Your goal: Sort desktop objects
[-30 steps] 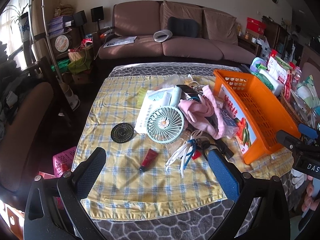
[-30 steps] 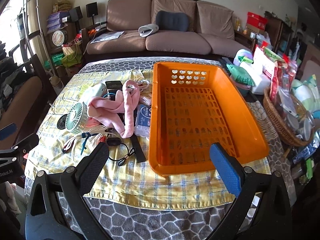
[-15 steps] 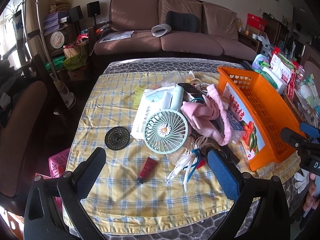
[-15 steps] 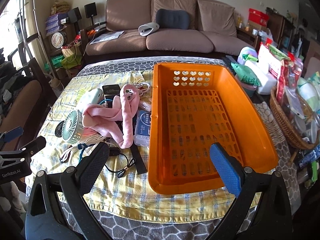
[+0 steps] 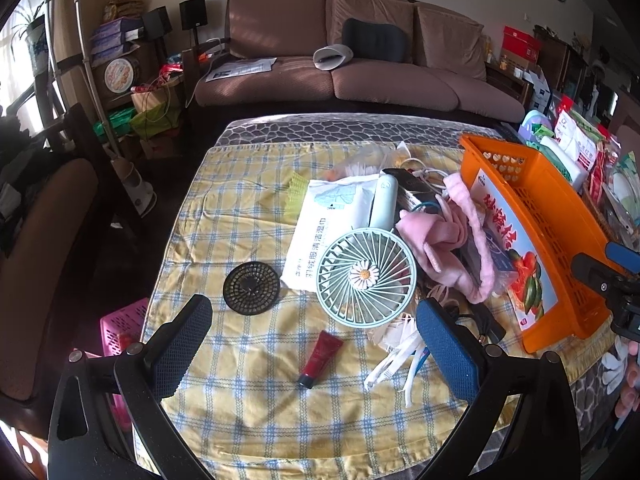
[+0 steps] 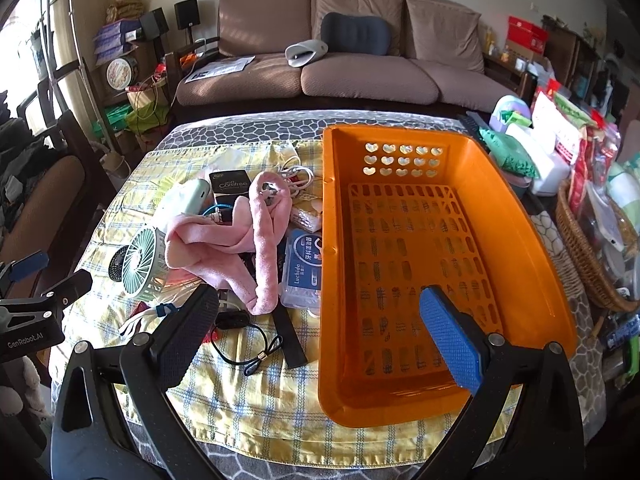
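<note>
A heap of small objects lies on a yellow checked cloth [image 5: 248, 208]: a mint hand fan [image 5: 366, 276], a pink cloth [image 5: 448, 240], a white wipes pack [image 5: 332, 224], a black round grille [image 5: 251, 288], a red tube [image 5: 320, 358] and white cords [image 5: 396, 360]. An empty orange basket [image 6: 420, 240] stands to the right of the heap. My left gripper [image 5: 316, 346] hangs open above the red tube. My right gripper [image 6: 320, 336] is open over the basket's near left rim, with a black strap [image 6: 288, 336] and a floss box [image 6: 304, 272] beside it.
A brown sofa [image 5: 352, 64] stands beyond the table. A wicker basket [image 6: 592, 256] and packets crowd the right edge. A chair [image 5: 44, 240] and a pink crate [image 5: 120, 324] are on the left. Bare cloth lies at the near left of the heap.
Both grippers have moved forward and lower toward the table; the fan and basket look larger. Both stay open, and nothing on the cloth has moved.
</note>
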Action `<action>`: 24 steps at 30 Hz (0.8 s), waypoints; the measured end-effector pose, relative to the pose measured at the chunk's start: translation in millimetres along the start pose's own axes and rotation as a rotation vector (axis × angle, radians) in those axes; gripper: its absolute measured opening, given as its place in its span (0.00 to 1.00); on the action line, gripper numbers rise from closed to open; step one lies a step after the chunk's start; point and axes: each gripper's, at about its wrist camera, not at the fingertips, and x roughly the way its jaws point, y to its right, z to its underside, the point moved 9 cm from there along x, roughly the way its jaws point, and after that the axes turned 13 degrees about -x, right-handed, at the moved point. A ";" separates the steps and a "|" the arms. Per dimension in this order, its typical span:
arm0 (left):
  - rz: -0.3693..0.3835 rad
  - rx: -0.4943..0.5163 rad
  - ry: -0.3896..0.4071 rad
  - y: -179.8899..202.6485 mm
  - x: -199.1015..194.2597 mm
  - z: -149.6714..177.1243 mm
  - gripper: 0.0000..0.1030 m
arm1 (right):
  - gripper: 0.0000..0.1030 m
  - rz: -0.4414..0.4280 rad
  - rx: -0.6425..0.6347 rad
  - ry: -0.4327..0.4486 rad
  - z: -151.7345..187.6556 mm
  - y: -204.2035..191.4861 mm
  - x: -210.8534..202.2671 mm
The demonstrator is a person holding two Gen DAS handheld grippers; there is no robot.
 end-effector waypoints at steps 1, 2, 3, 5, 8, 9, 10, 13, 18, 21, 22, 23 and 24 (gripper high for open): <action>0.001 0.002 0.001 0.3 0.8 -0.7 1.00 | 0.98 -0.001 -0.003 0.001 -2.0 -1.8 1.1; 0.003 0.003 0.002 0.4 1.6 -1.5 1.00 | 0.98 -0.003 -0.004 0.002 -3.9 -3.6 2.2; 0.005 0.003 0.002 0.3 2.6 -2.3 1.00 | 0.98 -0.005 -0.006 0.003 -5.8 -5.3 3.4; 0.006 0.005 0.003 -0.6 4.7 -3.8 1.00 | 0.98 -0.009 -0.010 0.003 -9.1 -9.3 5.8; 0.006 0.007 0.003 -2.7 7.4 -6.2 1.00 | 0.98 -0.015 -0.021 0.005 -14.4 -16.3 8.9; 0.006 0.007 0.003 -3.0 7.9 -6.7 1.00 | 0.98 -0.018 -0.024 0.006 -16.2 -18.7 9.5; 0.007 0.007 0.003 -3.1 8.3 -7.3 1.00 | 0.98 -0.021 -0.028 0.007 -18.0 -21.3 10.1; 0.009 0.006 0.003 -6.1 11.3 -10.3 1.00 | 0.98 -0.029 -0.042 0.010 -23.9 -29.9 12.3; 0.006 0.002 -0.001 -12.1 17.2 -12.0 1.00 | 0.98 -0.047 -0.052 0.013 -30.2 -42.5 17.4; 0.007 -0.001 -0.003 -14.5 19.0 -12.5 1.00 | 0.98 -0.055 -0.057 0.011 -32.5 -48.9 20.7; 0.008 -0.002 -0.004 -15.1 19.3 -12.8 1.00 | 0.98 -0.058 -0.057 0.011 -33.2 -50.0 21.3; 0.009 -0.003 -0.004 -15.4 19.4 -13.0 1.00 | 0.98 -0.060 -0.058 0.011 -34.0 -51.1 21.8; 0.010 -0.003 -0.004 -15.5 19.3 -13.1 1.00 | 0.98 -0.061 -0.059 0.012 -34.8 -52.5 22.0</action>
